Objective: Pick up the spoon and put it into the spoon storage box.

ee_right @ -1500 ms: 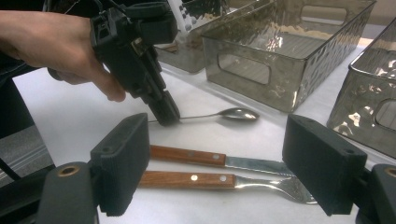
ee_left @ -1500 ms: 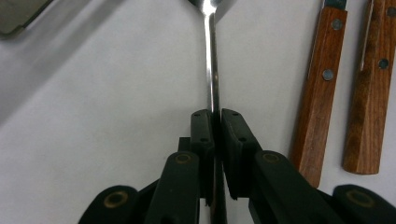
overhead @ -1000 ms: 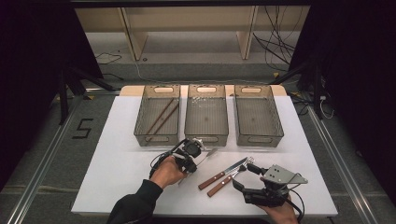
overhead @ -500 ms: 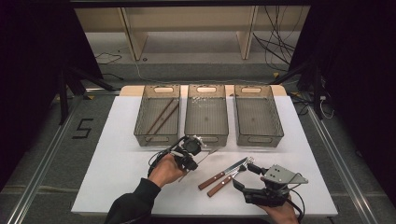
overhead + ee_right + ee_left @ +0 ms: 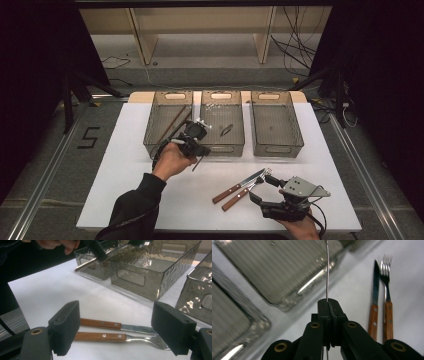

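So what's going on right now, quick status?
Left gripper shut on a thin utensil, lifted near the middle bin. Right gripper open over knife and fork. Nothing blocking.

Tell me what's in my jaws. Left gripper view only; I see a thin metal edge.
Observer: Right gripper view shows the left gripper shut on a long utensil, one end slanting down toward the table; type unclear.
Operator: Where is it?
Observer: High view: at the near corners of the left bin and middle bin.
Operator: Right gripper?
Observer: Right gripper is open; knife and fork lie on the table between its jaws.
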Available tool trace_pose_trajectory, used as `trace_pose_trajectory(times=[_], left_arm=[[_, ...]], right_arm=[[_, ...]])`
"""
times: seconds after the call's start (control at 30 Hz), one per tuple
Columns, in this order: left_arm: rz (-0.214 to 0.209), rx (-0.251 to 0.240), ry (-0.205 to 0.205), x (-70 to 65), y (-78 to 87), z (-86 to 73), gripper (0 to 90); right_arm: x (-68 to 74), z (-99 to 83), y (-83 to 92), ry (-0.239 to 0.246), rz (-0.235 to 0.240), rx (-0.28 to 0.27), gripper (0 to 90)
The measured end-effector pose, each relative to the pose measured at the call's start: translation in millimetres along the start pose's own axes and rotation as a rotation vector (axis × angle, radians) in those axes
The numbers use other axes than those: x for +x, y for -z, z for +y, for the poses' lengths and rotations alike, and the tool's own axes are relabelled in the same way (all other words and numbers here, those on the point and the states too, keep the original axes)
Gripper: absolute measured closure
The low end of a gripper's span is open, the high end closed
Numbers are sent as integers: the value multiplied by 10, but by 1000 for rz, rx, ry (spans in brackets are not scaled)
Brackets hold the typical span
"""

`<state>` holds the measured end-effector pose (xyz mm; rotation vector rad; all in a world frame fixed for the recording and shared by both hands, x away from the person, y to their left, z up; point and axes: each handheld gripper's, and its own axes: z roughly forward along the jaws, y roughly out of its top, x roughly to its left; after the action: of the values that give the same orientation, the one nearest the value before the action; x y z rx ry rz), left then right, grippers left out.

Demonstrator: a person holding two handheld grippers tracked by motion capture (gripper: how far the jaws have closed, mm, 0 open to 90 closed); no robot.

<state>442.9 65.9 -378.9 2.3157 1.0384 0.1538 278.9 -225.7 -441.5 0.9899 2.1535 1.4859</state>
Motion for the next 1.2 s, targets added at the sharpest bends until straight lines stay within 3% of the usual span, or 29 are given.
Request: trace_pose_trajectory(times=[0.2,0.47,0.93,1.2], left_arm=[[13,-44,70,218,6,203,890],[26,-66,120,402,-64,420,889],[52,-80,173,535,-294,672,888],[65,-69,194,583,-426,680,886]], right_arm=[[-2,-1,-1,-2,1,0,239],[-9,-4,2,-3,5,-4,239],[-14,-7,0,-4,8,-3,239],[-15,-8,4,-4,9,-4,239]])
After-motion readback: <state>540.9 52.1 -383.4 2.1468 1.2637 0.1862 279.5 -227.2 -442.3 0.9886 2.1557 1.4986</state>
